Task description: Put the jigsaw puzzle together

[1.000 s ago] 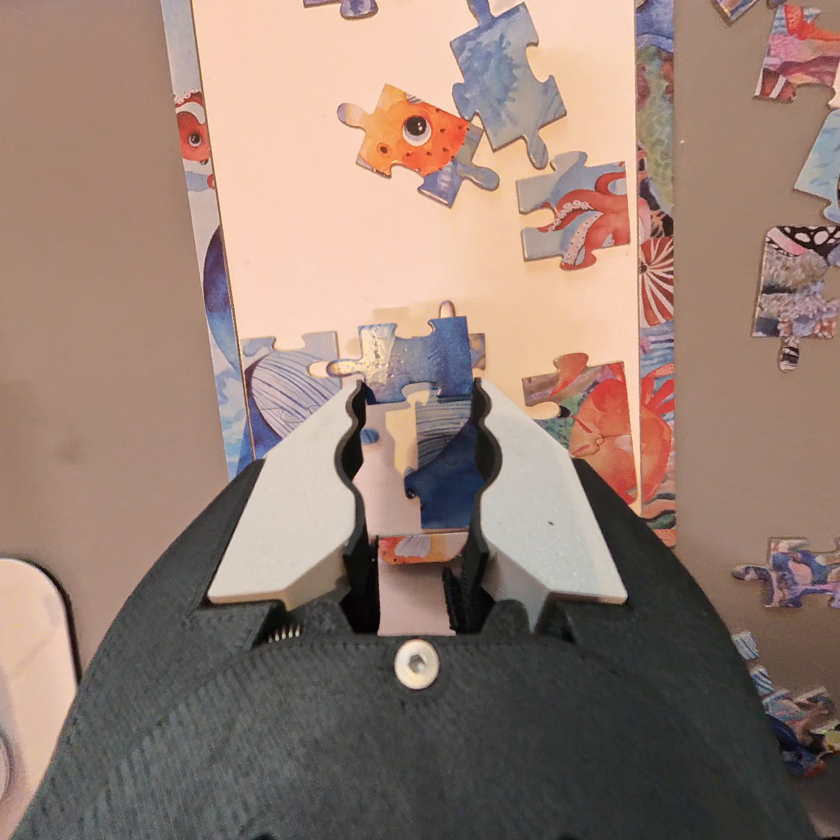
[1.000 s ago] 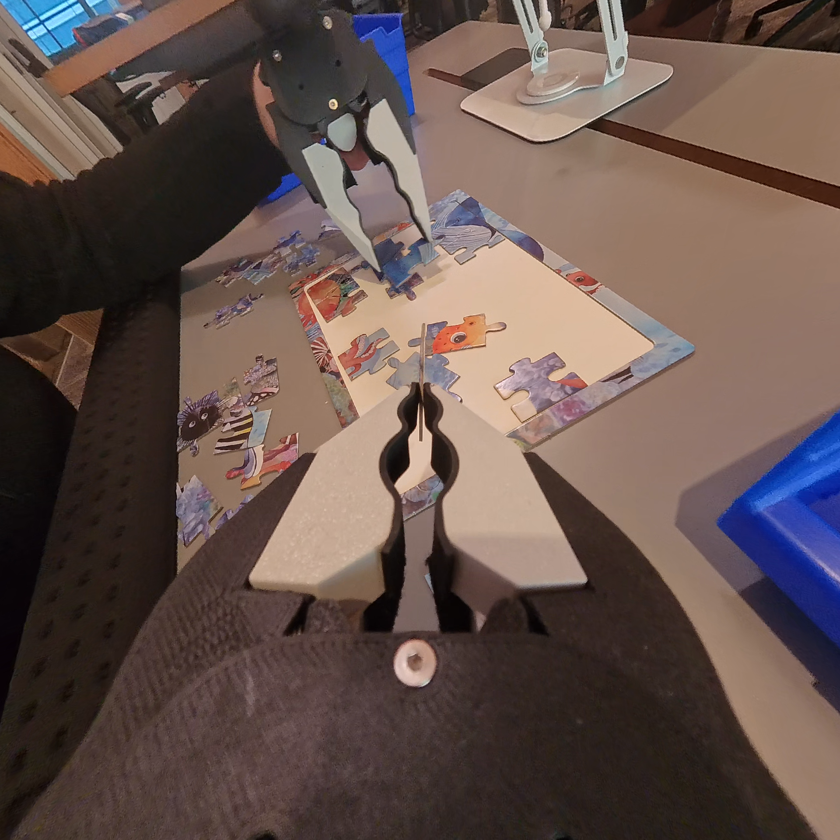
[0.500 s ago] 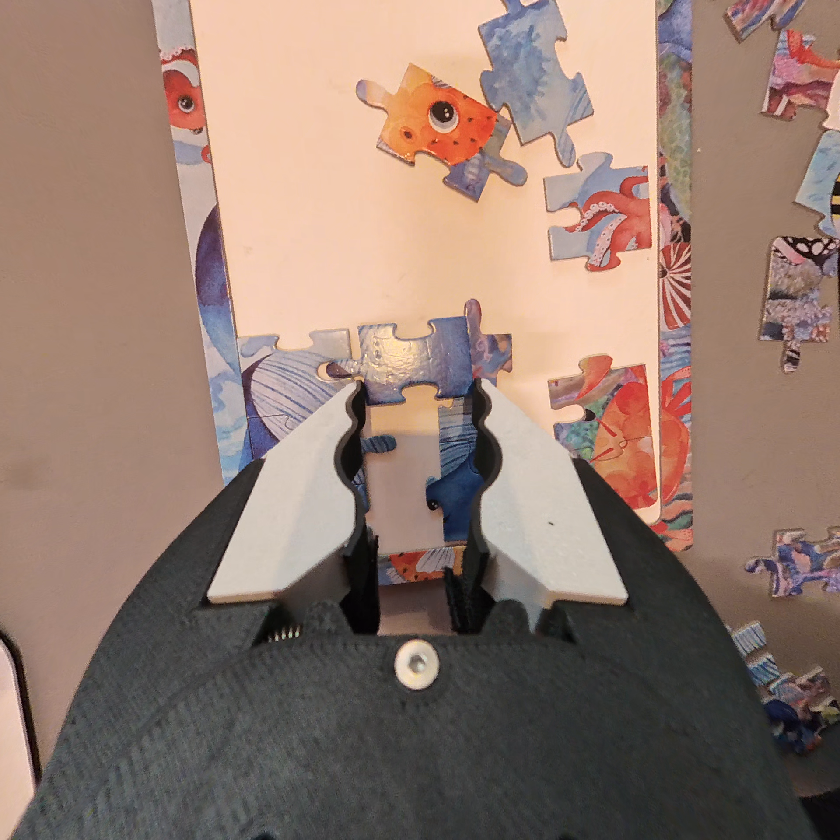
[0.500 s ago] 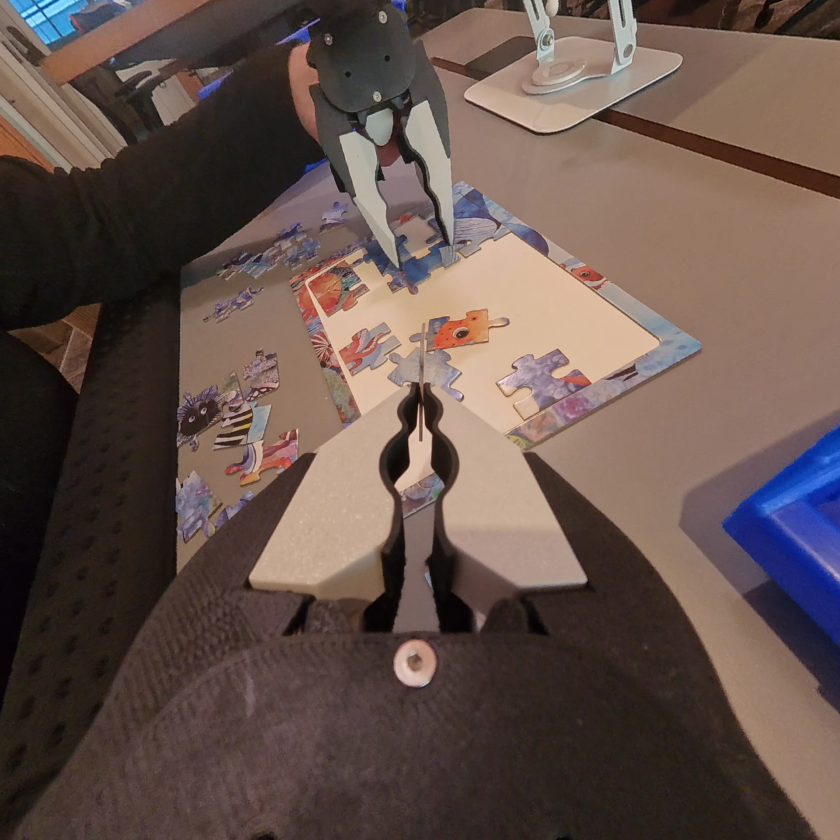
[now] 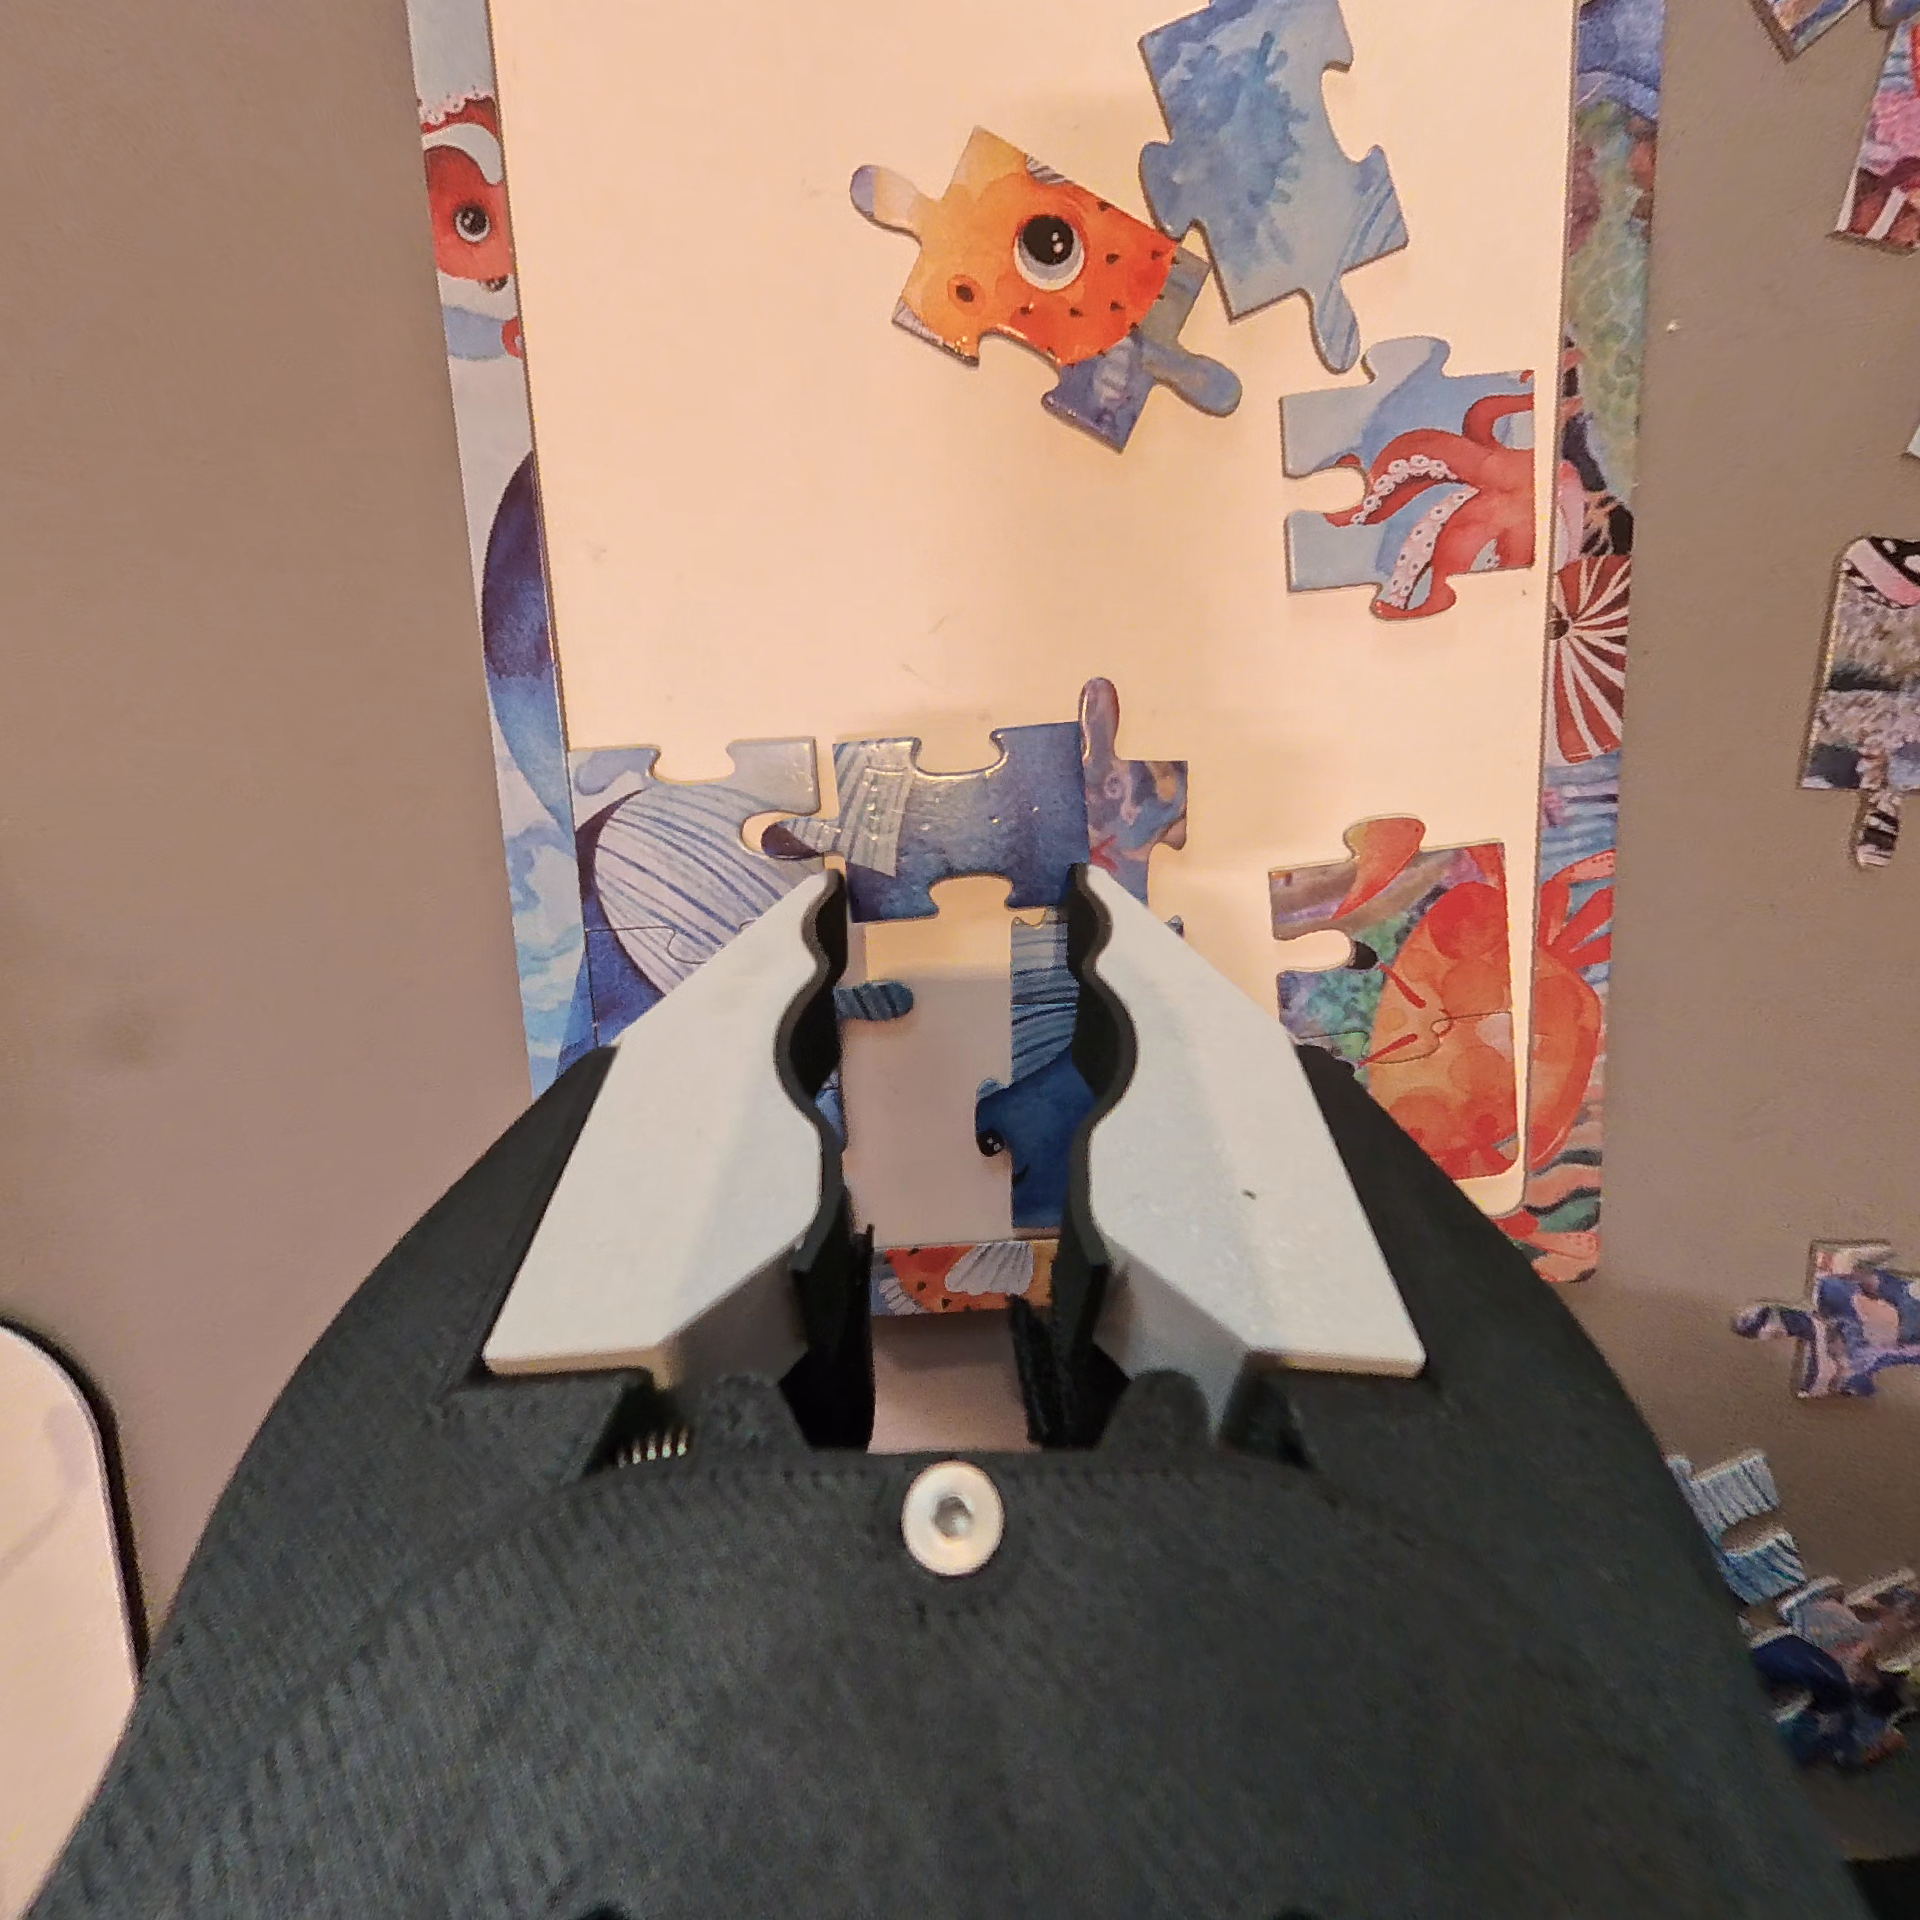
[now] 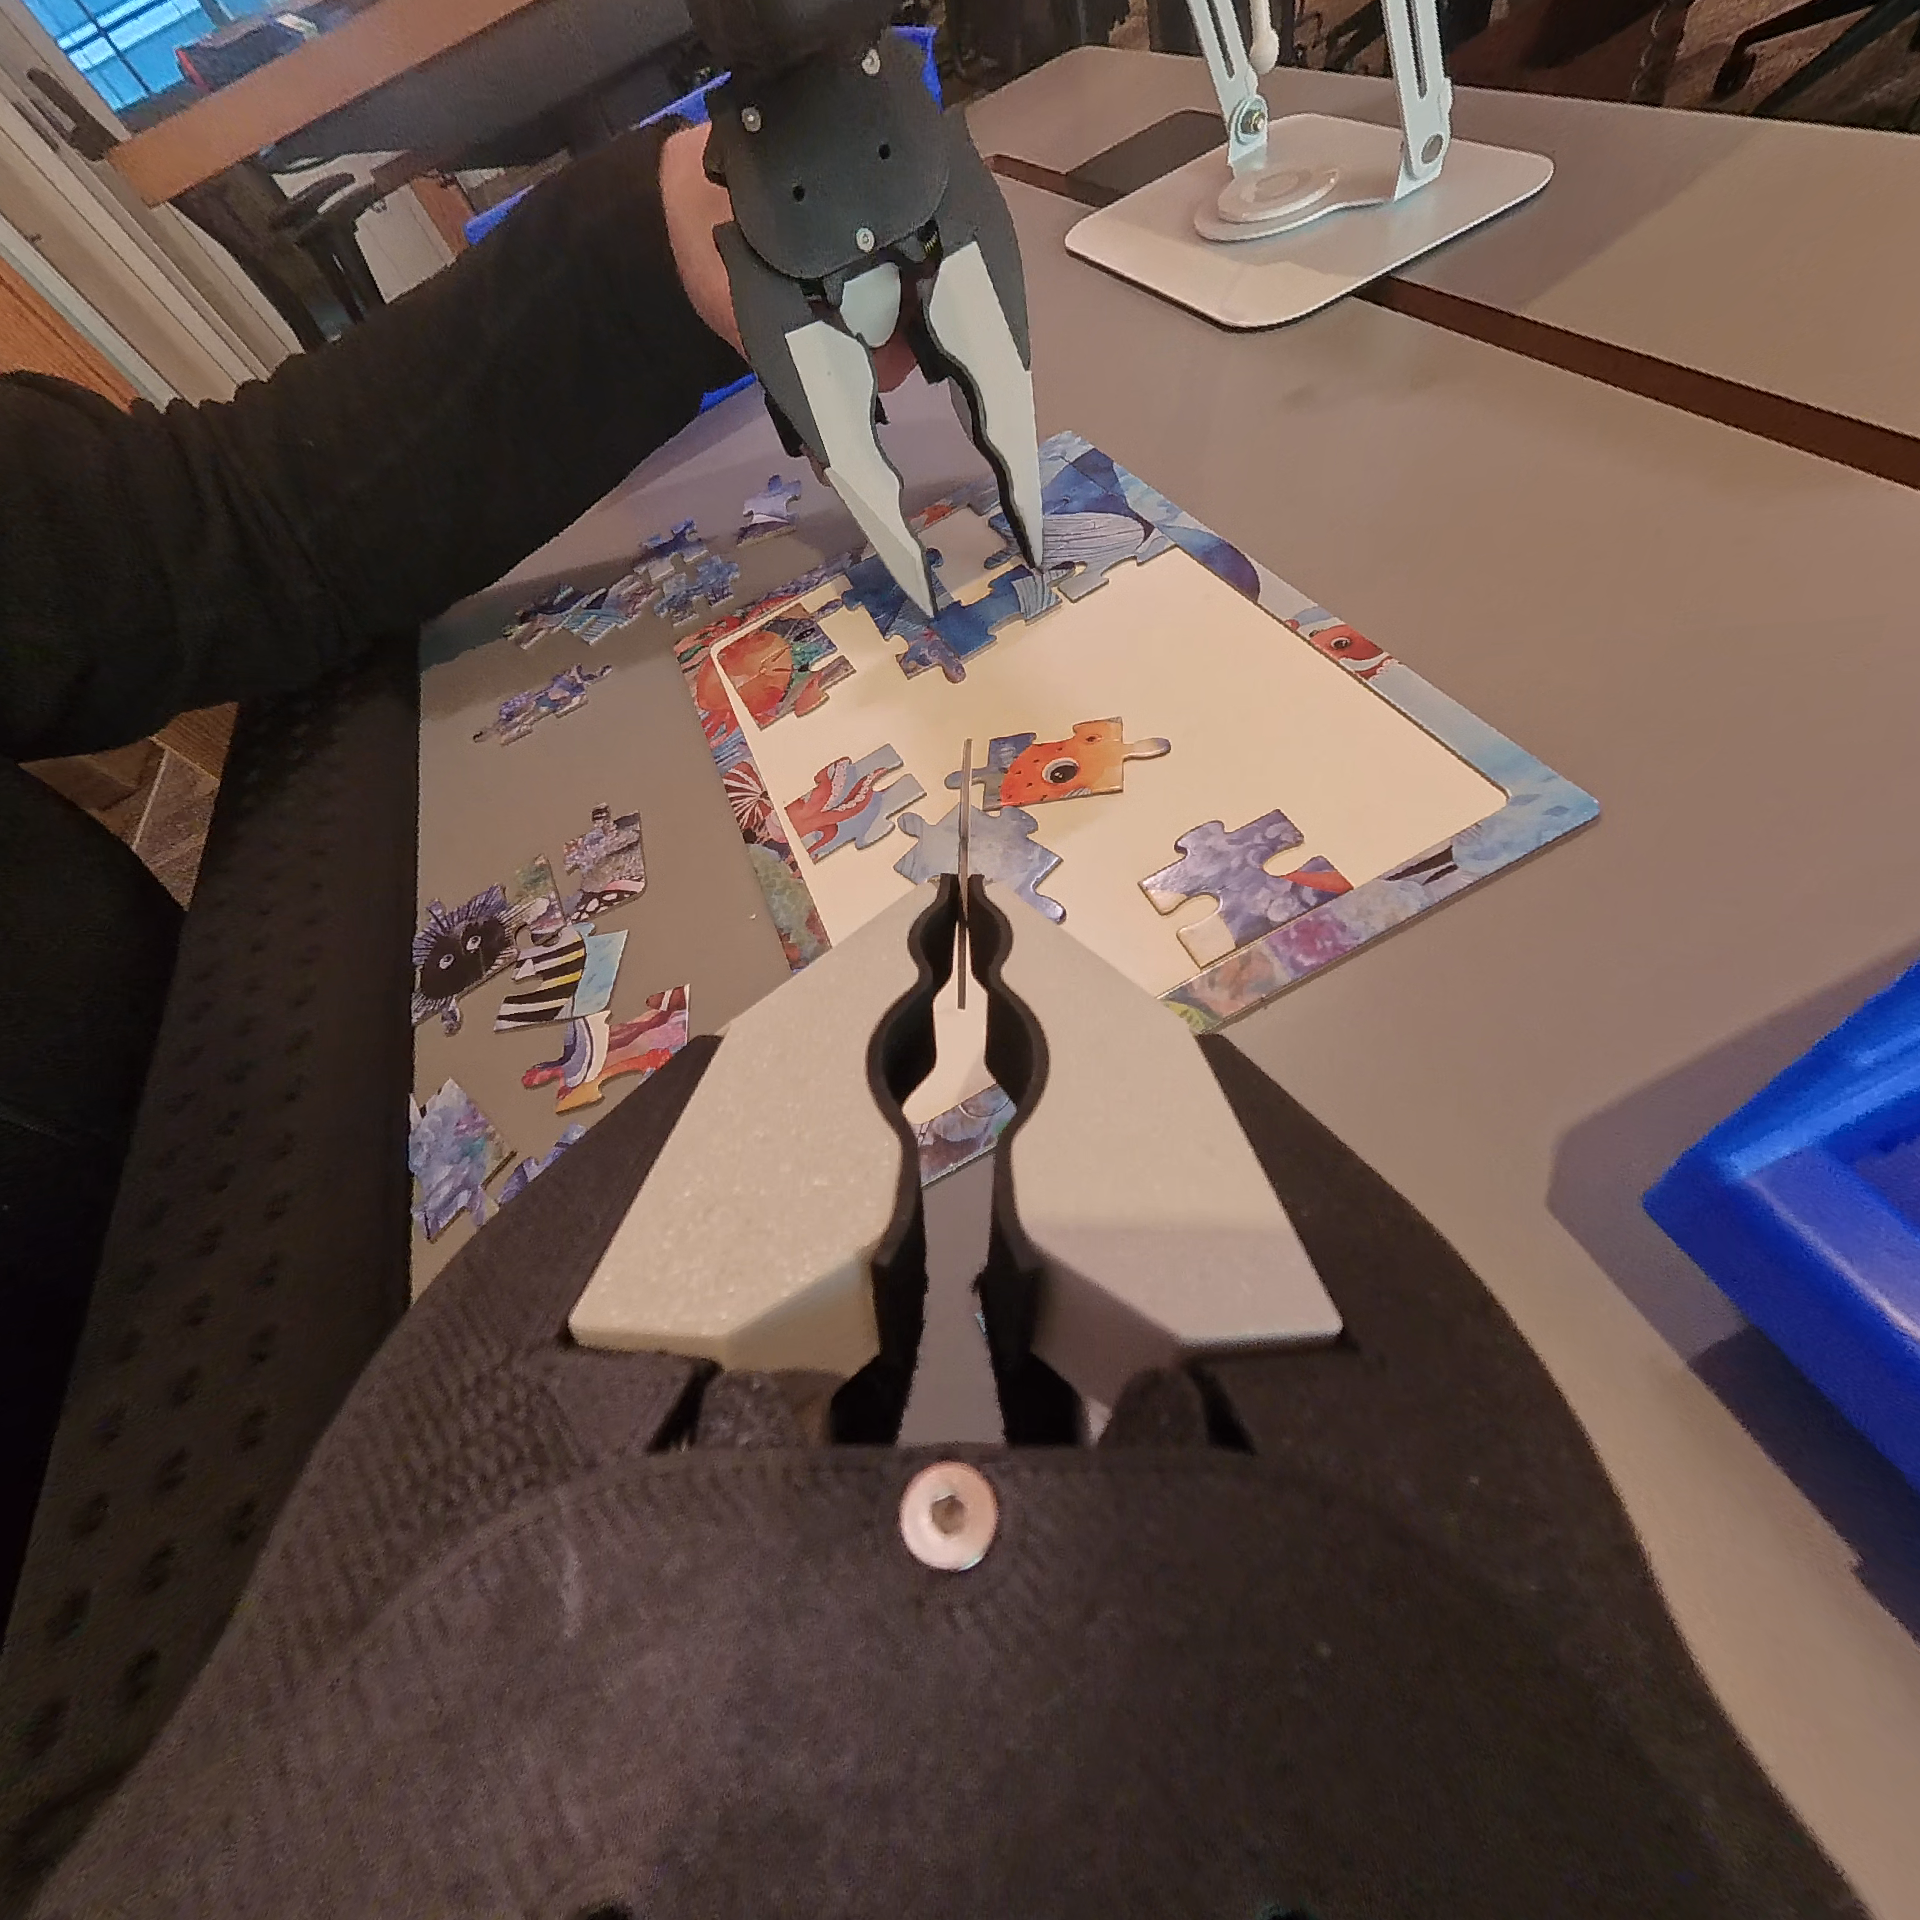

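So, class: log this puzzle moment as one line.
left gripper: open, over dark blue piece in frame tray | right gripper: shut on thin piece held edge-on | loose pieces on table

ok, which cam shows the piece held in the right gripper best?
Right wrist view, though only edge-on: the held piece is a thin sliver pinched upright between the right gripper fingertips, so its picture side is unreadable. The left wrist view doesn't show it at all.

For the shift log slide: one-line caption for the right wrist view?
Right claw shut on an edge-on puzzle piece above the tray, while the open left claw works blue pieces.
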The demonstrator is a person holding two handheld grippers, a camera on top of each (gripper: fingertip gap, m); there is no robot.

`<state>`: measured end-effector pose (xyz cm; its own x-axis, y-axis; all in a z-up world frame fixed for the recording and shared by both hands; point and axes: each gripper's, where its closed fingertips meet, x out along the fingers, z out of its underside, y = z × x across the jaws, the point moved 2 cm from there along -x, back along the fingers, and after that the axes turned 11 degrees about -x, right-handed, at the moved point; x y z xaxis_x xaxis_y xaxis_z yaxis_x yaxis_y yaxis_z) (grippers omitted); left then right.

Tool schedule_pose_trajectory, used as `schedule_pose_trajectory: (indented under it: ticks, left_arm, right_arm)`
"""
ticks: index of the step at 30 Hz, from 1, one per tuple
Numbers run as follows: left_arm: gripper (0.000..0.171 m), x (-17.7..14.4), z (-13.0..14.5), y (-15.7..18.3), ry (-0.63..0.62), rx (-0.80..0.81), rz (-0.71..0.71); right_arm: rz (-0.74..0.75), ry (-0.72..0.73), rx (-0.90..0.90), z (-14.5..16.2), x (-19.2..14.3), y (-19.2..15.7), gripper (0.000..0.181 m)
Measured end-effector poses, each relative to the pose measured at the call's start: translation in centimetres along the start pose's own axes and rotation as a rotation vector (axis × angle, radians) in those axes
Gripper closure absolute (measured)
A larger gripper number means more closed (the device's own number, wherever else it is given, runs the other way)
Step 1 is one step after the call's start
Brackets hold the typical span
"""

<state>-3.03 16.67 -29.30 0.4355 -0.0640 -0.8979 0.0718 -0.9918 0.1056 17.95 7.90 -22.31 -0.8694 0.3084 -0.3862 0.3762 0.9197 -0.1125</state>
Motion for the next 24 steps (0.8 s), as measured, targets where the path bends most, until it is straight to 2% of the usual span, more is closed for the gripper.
schedule_pose_trajectory:
  ticks: [12, 15, 19, 24]
  left_arm:
    - [0.135, 0.0, -0.2, -0.5, -0.001, -0.014, -0.043]
    - [0.124, -0.3, -0.2, -0.1, 0.010, -0.016, -0.021]
    - [0.098, -0.4, 0.5, 0.7, -0.040, -0.035, 0.011]
    - [0.098, -0.8, 1.4, 1.5, -0.089, -0.032, 0.028]
  right_arm:
    - [0.004, 0.000, -0.001, 0.0, -0.1, 0.1, 0.181]
    - [0.004, 0.002, -0.001, 0.0, -0.1, 0.1, 0.181]
    - [0.006, 0.002, -0.002, 0.0, -0.2, 0.1, 0.181]
    - [0.008, 0.001, 0.000, 0.1, -0.2, 0.2, 0.181]
